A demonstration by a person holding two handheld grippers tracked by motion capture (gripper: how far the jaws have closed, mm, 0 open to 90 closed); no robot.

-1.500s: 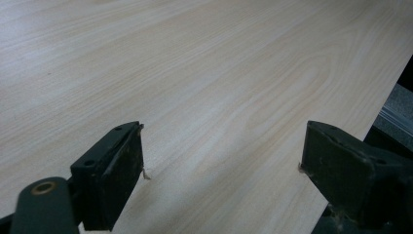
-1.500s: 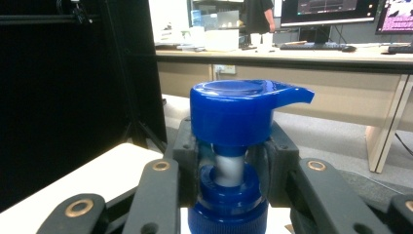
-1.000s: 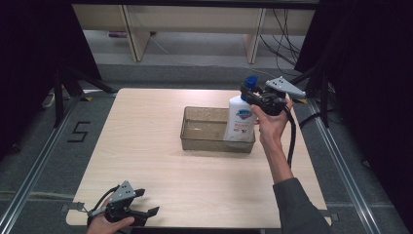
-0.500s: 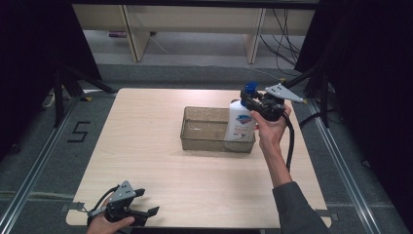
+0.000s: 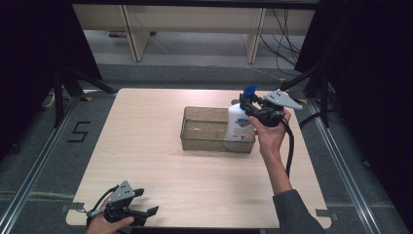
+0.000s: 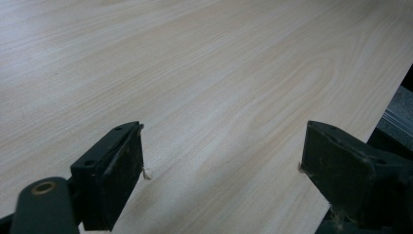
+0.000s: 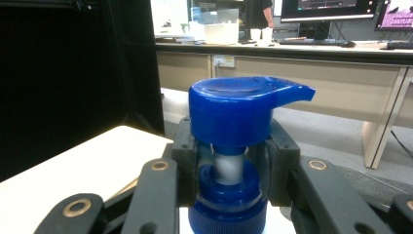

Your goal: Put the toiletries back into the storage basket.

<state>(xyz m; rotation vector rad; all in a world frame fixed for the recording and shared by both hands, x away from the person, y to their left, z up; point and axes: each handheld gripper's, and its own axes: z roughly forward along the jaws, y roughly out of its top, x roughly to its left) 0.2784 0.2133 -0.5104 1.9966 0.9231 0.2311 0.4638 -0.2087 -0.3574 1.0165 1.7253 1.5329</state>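
Since the earlier frame, bottle and right gripper [image 5: 252,108] barely shifted, sitting slightly lower at the tray's right end. I have its jaws clamped on the pump bottle [image 5: 238,126] neck under the blue pump head [image 7: 243,108]. I'd lower it straight, keeping it upright inside the clear tray [image 5: 200,140]. Left gripper [image 5: 141,210] rests wide open, empty, at the table's [image 5: 146,146] near edge.

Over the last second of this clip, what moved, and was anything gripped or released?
The right gripper, shut on the neck of the white pump bottle with the blue top, carried it slightly towards the person, over the clear rectangular plastic bin. Nothing was released. The left gripper, open at the wooden table's near edge, stayed put.
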